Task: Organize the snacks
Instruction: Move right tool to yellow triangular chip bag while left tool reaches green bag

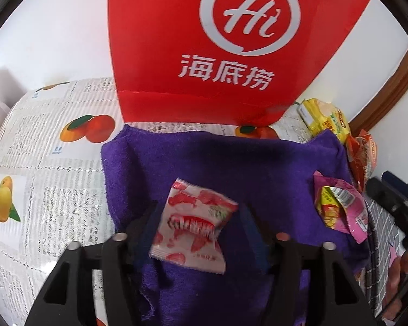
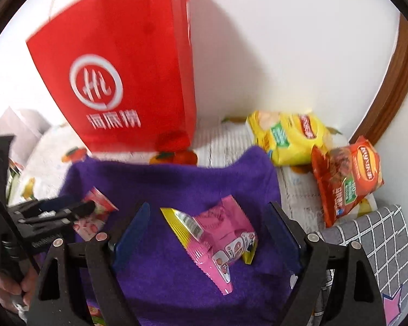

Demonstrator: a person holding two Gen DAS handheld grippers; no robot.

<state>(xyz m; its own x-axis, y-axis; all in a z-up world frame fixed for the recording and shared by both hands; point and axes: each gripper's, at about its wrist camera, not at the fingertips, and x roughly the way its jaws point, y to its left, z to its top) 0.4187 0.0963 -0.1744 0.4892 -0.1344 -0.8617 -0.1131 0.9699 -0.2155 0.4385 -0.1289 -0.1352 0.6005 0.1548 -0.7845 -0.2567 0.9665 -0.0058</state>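
Observation:
A white packet with red strawberry print (image 1: 191, 226) lies on a purple towel (image 1: 231, 157), between the open fingers of my left gripper (image 1: 197, 217). A pink and yellow packet (image 2: 217, 240) lies on the same towel (image 2: 176, 179), between the open fingers of my right gripper (image 2: 208, 214); it also shows in the left wrist view (image 1: 338, 209). The left gripper (image 2: 76, 207) and the white packet (image 2: 100, 206) show at the left of the right wrist view. A red paper bag (image 1: 231, 46) stands upright behind the towel, also in the right wrist view (image 2: 127, 76).
A yellow snack bag (image 2: 288, 135) and an orange-red snack bag (image 2: 345, 176) lie by the wall at the right. A grey checked cloth (image 2: 378, 233) lies at the right. The table has a fruit-print cover (image 1: 40, 163). A brown wooden frame (image 2: 394, 87) runs along the wall.

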